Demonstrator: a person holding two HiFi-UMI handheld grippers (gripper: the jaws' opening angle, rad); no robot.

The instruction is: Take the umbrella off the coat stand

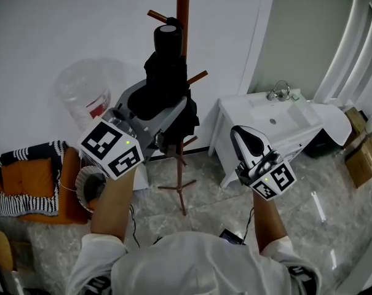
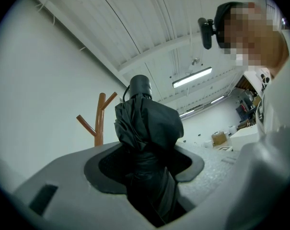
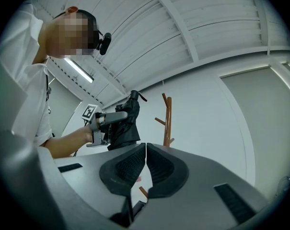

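A folded black umbrella [image 1: 164,85] stands upright, its round handle cap [image 1: 168,39] on top, with my left gripper [image 1: 166,120] shut on its bundled lower half. In the left gripper view the umbrella [image 2: 147,128] fills the gap between the grey pads. The brown wooden coat stand [image 1: 183,17] rises just behind it. In the right gripper view the umbrella [image 3: 125,123] sits left of the coat stand [image 3: 168,119] with a small gap between them. My right gripper [image 1: 248,143] hangs to the right over the floor, its jaws shut on nothing [image 3: 145,169].
A white sink cabinet [image 1: 278,118] stands right of the stand. An orange cushioned seat [image 1: 32,186] with a striped cloth is at the left, and a clear plastic bag [image 1: 87,94] is against the wall. Cardboard boxes [image 1: 361,152] sit at the far right.
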